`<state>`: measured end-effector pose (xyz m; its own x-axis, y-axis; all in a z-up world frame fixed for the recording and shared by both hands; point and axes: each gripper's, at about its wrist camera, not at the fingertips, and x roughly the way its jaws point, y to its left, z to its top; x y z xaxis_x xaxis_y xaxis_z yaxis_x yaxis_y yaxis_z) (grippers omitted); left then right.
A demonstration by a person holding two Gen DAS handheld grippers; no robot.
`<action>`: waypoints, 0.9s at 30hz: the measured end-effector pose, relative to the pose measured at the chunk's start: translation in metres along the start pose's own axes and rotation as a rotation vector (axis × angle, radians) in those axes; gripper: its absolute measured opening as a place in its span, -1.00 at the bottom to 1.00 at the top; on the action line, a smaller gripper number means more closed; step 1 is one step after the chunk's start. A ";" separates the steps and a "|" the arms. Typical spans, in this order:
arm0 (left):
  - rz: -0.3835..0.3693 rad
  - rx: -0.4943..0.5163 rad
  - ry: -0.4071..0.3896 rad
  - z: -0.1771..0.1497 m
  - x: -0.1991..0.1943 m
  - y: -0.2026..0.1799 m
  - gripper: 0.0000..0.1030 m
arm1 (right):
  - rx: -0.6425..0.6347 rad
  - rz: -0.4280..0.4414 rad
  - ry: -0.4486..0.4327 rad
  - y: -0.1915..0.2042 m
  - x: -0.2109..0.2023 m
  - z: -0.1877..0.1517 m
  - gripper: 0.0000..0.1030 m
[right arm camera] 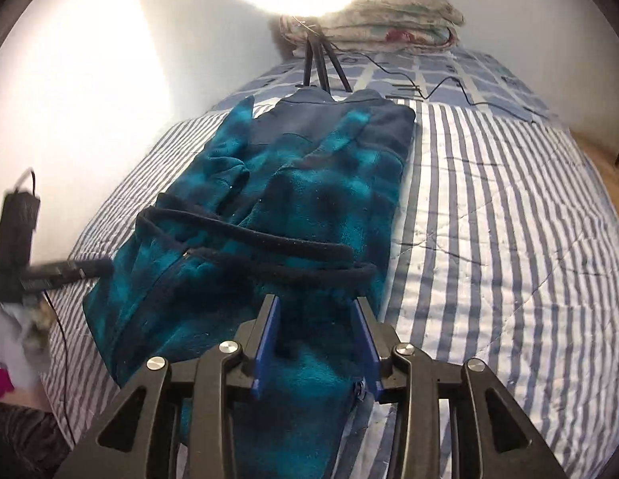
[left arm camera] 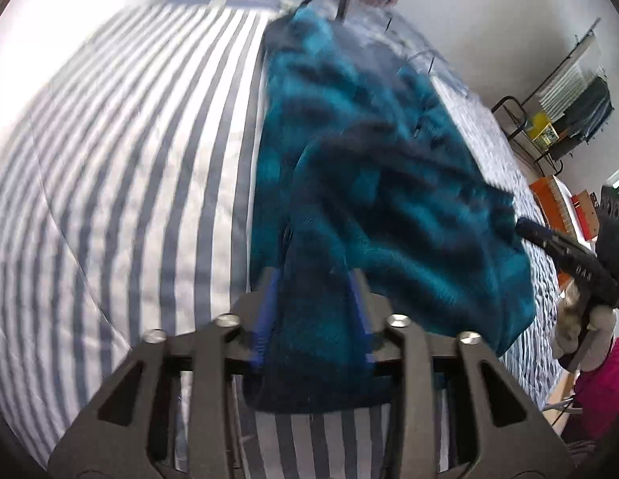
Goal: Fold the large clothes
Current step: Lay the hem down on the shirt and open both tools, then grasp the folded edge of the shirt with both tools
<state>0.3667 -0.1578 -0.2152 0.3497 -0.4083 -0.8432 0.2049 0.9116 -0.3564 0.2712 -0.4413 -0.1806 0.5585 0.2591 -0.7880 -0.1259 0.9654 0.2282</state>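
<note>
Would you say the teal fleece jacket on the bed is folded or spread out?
Partly folded: the fleece jacket forms a narrow strip on the striped bedspread, with both sleeves laid inward.

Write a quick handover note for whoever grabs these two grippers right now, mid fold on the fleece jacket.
Left gripper: jaws around the near edge of the teal fleece jacket; grip unclear.
Right gripper: jaws straddle the jacket's near hem; grip also unclear.
Jacket lies lengthwise on the striped bedspread, sleeves folded in over the body.
Left: bring the near end up toward the collar, then flatten.
</note>
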 end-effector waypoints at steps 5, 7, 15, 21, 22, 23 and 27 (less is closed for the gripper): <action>0.031 0.002 -0.045 -0.018 0.002 0.003 -0.42 | -0.068 -0.040 0.023 0.012 0.028 0.007 -0.25; 0.028 0.003 -0.041 -0.017 -0.001 0.002 -0.42 | -0.098 -0.092 0.078 0.012 0.050 0.005 -0.26; 0.059 0.044 -0.194 0.022 -0.061 -0.007 -0.39 | -0.112 -0.137 0.031 0.018 0.010 0.022 -0.07; 0.035 0.035 -0.240 0.089 -0.081 -0.012 -0.39 | -0.115 -0.128 -0.115 0.013 -0.037 0.053 0.00; 0.042 0.018 -0.255 0.102 -0.082 -0.012 -0.39 | -0.122 -0.133 -0.118 0.011 -0.040 0.060 0.00; 0.036 0.002 -0.268 0.111 -0.082 -0.010 -0.39 | -0.122 -0.134 -0.120 0.009 -0.042 0.066 0.00; 0.057 0.056 -0.290 0.147 -0.086 -0.017 -0.39 | -0.100 -0.132 -0.115 0.001 -0.046 0.081 0.00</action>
<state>0.4674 -0.1450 -0.0774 0.6068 -0.3604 -0.7084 0.2243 0.9327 -0.2824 0.3121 -0.4549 -0.0978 0.6648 0.1303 -0.7355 -0.1230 0.9903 0.0643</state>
